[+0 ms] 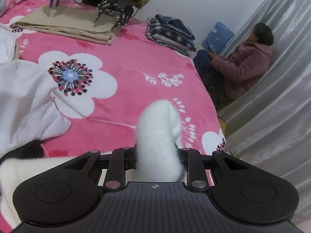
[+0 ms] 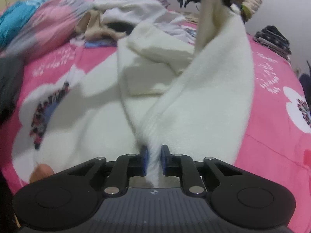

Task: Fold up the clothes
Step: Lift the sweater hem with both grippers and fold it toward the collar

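Observation:
A white fluffy garment [image 2: 204, 97] lies spread on the pink flowered bed [image 2: 272, 136], with one side pulled up toward the top right. My right gripper [image 2: 154, 155] is shut on a bunched fold of it, which is pinched between the blue pads [image 2: 144, 159]. In the left wrist view my left gripper [image 1: 157, 155] is shut on a thick tuft of the same white fluff [image 1: 157, 128], which stands up and hides the fingertips. The pink blanket [image 1: 136, 89] lies beneath it.
A second person in a cream sleeve works two grippers [image 1: 114, 13] on a folded beige cloth [image 1: 66, 27]. A plaid stack [image 1: 171, 33] sits at the bed's far edge. Someone in a purple coat [image 1: 243, 64] sits by the curtain [image 1: 281, 97]. Loose clothes [image 2: 126, 13] are piled behind.

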Demonstrator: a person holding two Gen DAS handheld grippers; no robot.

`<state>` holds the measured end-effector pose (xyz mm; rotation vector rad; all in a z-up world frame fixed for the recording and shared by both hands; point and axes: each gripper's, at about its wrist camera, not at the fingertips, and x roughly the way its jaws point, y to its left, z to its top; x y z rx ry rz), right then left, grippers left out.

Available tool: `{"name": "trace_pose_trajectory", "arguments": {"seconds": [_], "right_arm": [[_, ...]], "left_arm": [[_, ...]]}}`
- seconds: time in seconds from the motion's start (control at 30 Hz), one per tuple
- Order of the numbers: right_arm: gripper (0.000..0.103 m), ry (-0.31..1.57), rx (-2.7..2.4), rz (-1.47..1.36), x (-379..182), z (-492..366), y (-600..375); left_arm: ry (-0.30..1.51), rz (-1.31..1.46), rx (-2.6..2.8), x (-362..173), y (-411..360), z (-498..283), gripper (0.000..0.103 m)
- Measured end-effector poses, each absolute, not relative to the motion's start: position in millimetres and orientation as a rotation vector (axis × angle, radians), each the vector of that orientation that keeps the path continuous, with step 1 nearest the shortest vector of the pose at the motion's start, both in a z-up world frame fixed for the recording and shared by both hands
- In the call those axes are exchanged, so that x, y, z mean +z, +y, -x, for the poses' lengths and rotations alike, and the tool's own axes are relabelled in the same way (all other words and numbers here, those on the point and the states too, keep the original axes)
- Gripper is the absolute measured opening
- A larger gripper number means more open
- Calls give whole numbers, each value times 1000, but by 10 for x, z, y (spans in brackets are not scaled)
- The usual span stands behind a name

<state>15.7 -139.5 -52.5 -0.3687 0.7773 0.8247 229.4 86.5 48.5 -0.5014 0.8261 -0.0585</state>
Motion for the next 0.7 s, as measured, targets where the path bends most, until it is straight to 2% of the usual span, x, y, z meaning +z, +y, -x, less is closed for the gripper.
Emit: {"name": "trace_pose_trajectory", "arguments": {"seconds": [0.2, 0.33, 0.47, 0.7], "right_arm": [[12, 793, 897, 91, -222, -350, -1637], [12, 806, 1095, -63, 17, -466, -1619], [12, 893, 1302, -264, 10, -670, -1537], [12, 974, 1398, -133, -226, -654, -1149]], "left_arm": [[808, 439, -68, 588, 953, -2221, 25], [801, 494, -64, 694, 1205, -2088, 25], [796, 534, -26, 760, 1559, -1892, 25], [848, 570, 74, 374, 1950, -1507, 25]]}}
